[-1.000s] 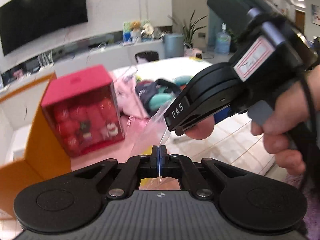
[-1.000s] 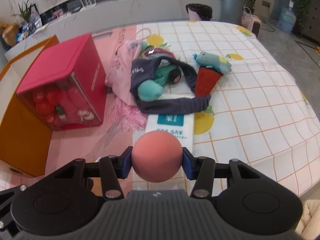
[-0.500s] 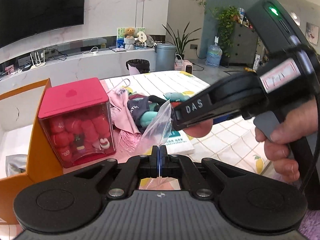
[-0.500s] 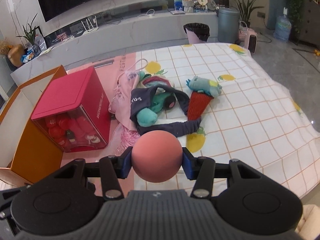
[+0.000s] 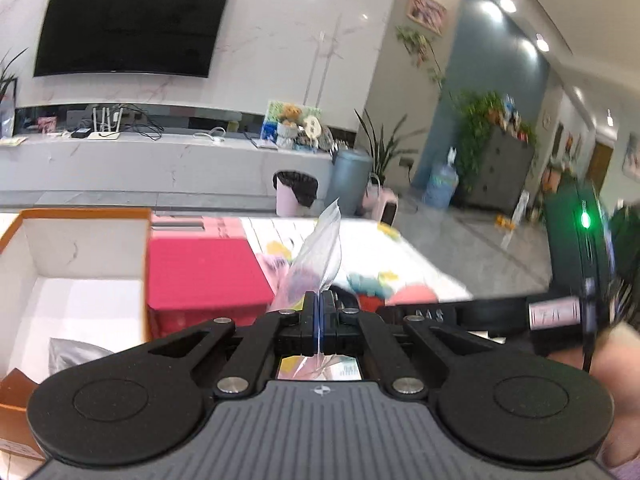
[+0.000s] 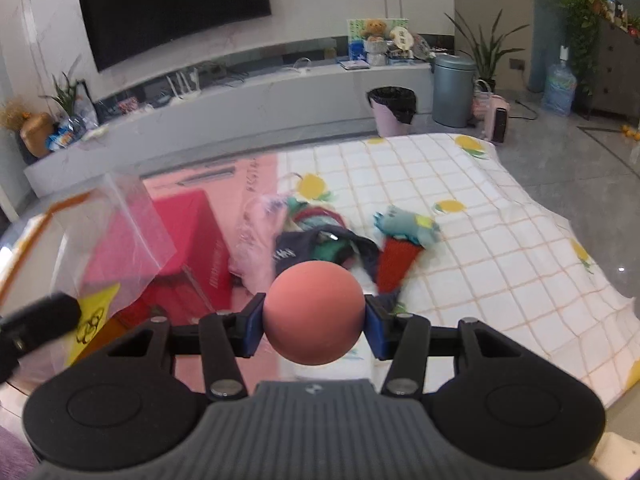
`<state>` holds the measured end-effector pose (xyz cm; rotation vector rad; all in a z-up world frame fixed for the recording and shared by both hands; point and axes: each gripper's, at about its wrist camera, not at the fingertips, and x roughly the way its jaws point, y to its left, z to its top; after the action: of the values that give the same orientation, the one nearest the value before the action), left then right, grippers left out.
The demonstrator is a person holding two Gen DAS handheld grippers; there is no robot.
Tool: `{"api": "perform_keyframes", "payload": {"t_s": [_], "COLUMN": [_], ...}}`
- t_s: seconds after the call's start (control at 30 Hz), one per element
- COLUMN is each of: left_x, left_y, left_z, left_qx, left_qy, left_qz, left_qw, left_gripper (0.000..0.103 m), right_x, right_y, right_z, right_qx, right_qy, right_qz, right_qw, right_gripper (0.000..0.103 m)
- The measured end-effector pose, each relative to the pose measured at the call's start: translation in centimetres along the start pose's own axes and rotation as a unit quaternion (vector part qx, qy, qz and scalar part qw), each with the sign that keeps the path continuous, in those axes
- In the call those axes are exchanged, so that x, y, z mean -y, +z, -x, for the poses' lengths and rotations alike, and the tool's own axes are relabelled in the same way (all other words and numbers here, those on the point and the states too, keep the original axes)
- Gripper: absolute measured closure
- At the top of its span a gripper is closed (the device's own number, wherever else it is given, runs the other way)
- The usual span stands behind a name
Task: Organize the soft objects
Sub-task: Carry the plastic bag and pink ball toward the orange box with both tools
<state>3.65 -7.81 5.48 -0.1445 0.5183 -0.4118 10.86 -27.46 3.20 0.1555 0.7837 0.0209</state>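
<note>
- Nearest to us, our left gripper (image 5: 320,312) has its black jaws pressed fully together on the edge of a clear, thin plastic bag (image 5: 320,248), which stands up from the pinch as a crumpled sheet.
- From the right wrist view that same bag (image 6: 116,232) hangs wide at the left, see-through, with a yellow printed patch low on it beside the blurred dark tip of the left gripper (image 6: 40,320).
- Our right gripper (image 6: 314,320) is about half open, its blue pads (image 6: 253,326) pressing on either side of a smooth, round, salmon-pink soft ball (image 6: 314,312), held off the table.
- Below and beyond the ball lies a table covered with a white checked cloth printed with lemons (image 6: 500,248).
- On the cloth, past the ball, sits a heap of soft things: a dark navy fabric piece with white lettering (image 6: 296,250), a pale pink fringed cloth (image 6: 256,240), and a teal plush toy in a red knitted cone (image 6: 400,248).
- Left of the heap stands a red-lidded clear box (image 6: 196,240).
- Further left, the left wrist view shows an open orange cardboard box with a white inside (image 5: 80,264), just beside the red box (image 5: 204,272).
- Farthest off, a large black wall television (image 6: 176,4) hangs above a long grey counter (image 6: 248,100).
</note>
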Motion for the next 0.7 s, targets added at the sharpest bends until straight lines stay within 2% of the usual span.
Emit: {"api": "perform_keyframes", "payload": {"t_s": [0.23, 0.4, 0.5, 0.6, 0.67, 0.7], "left_x": [-5.0, -8.4, -10.4, -12.2, -12.6, -12.6], "left_y": [2.8, 3.6, 3.6, 3.4, 3.0, 2.7], "left_z": [3.3, 4.3, 3.9, 3.2, 2.2, 1.9], "left_qx": [0.039, 0.039, 0.019, -0.01, -0.029, -0.033], "left_qy": [0.053, 0.121, 0.146, 0.163, 0.197, 0.23], "left_qz": [0.05, 0.059, 0.049, 0.054, 0.043, 0.033], "left_qw": [0.9966, 0.9901, 0.9878, 0.9852, 0.9791, 0.972], "left_gripper": [0.103, 0.103, 0.103, 0.103, 0.103, 0.103], "right_x": [-4.4, -10.0, -13.9, -17.7, -19.8, -20.6], "right_y": [2.3, 3.1, 3.2, 2.6, 2.1, 1.8], "right_z": [2.5, 3.9, 3.6, 2.4, 1.1, 0.4], "right_qx": [0.035, 0.05, 0.035, 0.011, -0.011, -0.023], "right_qy": [0.061, 0.136, 0.179, 0.199, 0.209, 0.203], "right_qz": [0.021, 0.056, 0.094, 0.148, 0.174, 0.18], "right_qw": [0.997, 0.988, 0.979, 0.969, 0.962, 0.962], "right_gripper": [0.053, 0.053, 0.053, 0.053, 0.053, 0.054]}}
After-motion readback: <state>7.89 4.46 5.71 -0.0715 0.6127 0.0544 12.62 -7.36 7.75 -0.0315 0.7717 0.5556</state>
